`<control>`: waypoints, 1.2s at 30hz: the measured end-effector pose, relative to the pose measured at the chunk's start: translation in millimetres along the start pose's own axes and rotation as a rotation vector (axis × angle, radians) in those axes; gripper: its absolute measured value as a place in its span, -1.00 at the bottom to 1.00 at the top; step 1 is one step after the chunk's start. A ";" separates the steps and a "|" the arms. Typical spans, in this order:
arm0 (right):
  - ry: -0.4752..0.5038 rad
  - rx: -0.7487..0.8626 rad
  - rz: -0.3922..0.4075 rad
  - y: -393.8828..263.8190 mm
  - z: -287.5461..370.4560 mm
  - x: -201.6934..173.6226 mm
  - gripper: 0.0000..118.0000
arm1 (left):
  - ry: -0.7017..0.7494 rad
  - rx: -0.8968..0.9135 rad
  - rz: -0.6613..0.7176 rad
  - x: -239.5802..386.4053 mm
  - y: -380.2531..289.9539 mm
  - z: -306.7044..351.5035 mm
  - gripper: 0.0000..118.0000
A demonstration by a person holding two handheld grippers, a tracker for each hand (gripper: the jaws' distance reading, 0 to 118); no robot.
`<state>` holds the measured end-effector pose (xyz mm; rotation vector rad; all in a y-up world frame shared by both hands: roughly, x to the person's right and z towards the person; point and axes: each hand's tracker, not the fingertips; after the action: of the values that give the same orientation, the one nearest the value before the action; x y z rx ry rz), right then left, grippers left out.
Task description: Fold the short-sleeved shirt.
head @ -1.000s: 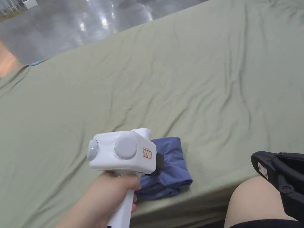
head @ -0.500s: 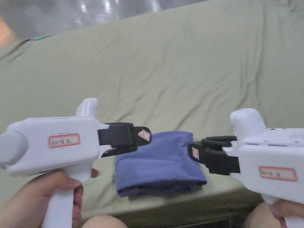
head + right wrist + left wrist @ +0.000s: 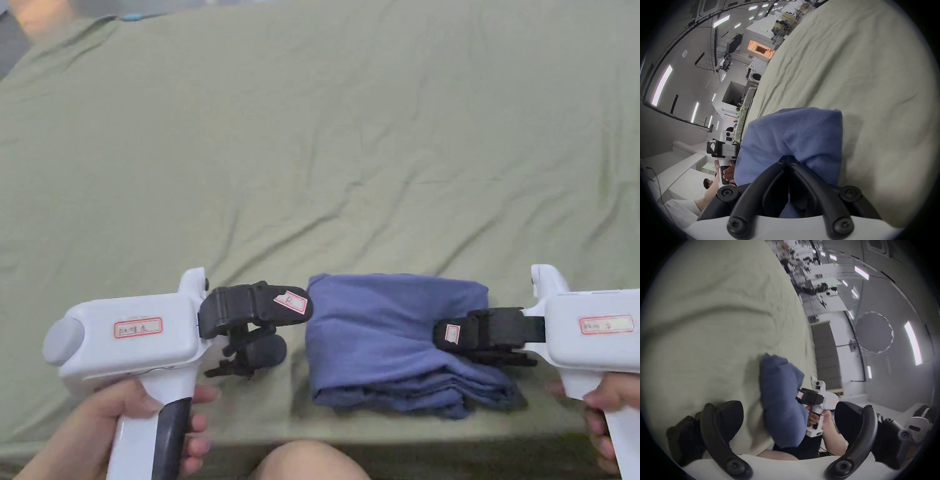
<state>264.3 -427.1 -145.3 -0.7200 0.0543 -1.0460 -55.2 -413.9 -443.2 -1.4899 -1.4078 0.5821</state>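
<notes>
since half a second ago, the right gripper (image 3: 451, 340) has come in onto the folded blue shirt (image 3: 381, 331), and its jaws are now pressed together, pinching the shirt's right edge. the left gripper (image 3: 284, 328) hovers just left of the shirt, apart from it, jaws spread wide and holding nothing. the shirt lies in a compact bundle near the front edge of the wrinkled green sheet (image 3: 350, 156).

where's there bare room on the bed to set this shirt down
Beyond the folded shirt, the green sheet lies bare to its far edge. It is crowded at the near edge: left gripper beside the shirt, right gripper on it.
</notes>
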 end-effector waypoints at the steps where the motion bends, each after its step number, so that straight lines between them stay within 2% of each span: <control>1: 0.007 0.006 0.001 -2.1 0.4 0.4 -0.94 | 0.012 -0.038 -0.007 2.1 3.4 -16.7 1.00; 5: -0.002 0.036 0.047 -8.4 3.8 -5.3 -0.94 | 0.086 -0.126 -0.105 1.0 23.2 -60.5 1.00; 6: -0.005 0.036 0.052 -10.0 5.5 -8.8 -0.94 | 0.134 -0.118 -0.143 10.5 26.7 -65.8 0.87; 7: -0.004 0.031 0.053 -10.4 8.3 -11.6 -0.94 | 0.182 -0.093 -0.174 18.1 24.6 -67.2 0.35; 8: -0.002 0.034 0.060 -11.3 13.1 -13.3 -0.94 | 0.288 -0.113 -0.233 21.5 25.5 -67.8 -0.63; 9: 0.012 0.051 0.071 -13.8 18.7 -17.6 -0.95 | 0.280 -0.110 -0.272 22.6 24.5 -65.4 -0.64; 11: 0.057 0.083 0.055 -16.8 28.9 -28.1 -0.95 | 0.259 -0.136 -0.234 23.8 25.5 -47.3 -0.64; 14: 0.136 0.121 0.097 -16.7 46.4 -45.2 -0.95 | 0.359 -0.111 -0.308 34.0 33.3 3.0 -0.64; 17: 0.113 0.116 0.168 -19.4 56.0 -70.3 -0.95 | 0.493 -0.112 -0.371 42.3 46.6 83.1 -0.64; 19: 0.064 0.110 0.219 -25.1 58.1 -88.3 -0.95 | 0.652 -0.096 -0.363 29.2 75.0 148.3 -0.64; 21: 0.091 0.110 0.222 -32.1 56.5 -98.8 -0.95 | 0.809 -0.088 -0.357 17.7 97.6 199.0 -0.64; 22: 0.097 0.116 0.220 -35.3 54.7 -103.3 -0.95 | 0.941 -0.123 -0.383 11.6 109.1 221.4 -0.64; 24: 0.099 0.118 0.219 -39.8 47.4 -112.1 -0.95 | 1.152 -0.098 -0.393 4.1 129.4 256.4 -0.64; 27: 0.011 0.100 0.253 -44.3 35.2 -120.9 -0.95 | 1.451 -0.164 -0.442 -20.0 156.9 300.2 -0.64; 29: 0.001 0.086 0.241 -46.7 25.9 -126.4 -0.95 | 1.602 -0.155 -0.383 -38.6 168.1 322.5 -0.64; 32: -0.030 0.080 0.251 -46.8 21.3 -132.2 -0.95 | 1.720 -0.053 -0.363 -55.6 170.8 344.0 -0.64; 33: -0.048 0.080 0.265 -45.8 21.1 -135.7 -0.95 | 1.718 -0.033 -0.335 -59.1 169.6 349.8 -0.64; 35: -0.101 0.089 0.307 -43.7 21.4 -143.1 -0.95 | 1.626 0.035 -0.252 -61.1 159.3 359.6 -0.63; 36: -0.141 0.101 0.329 -43.4 23.6 -146.5 -0.95 | 1.631 0.097 -0.238 -60.0 152.4 362.9 -0.28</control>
<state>163.2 -310.1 -144.7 -0.6644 -0.0024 -0.6779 -305.0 -334.6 -742.9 -1.0858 -0.2040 -0.6616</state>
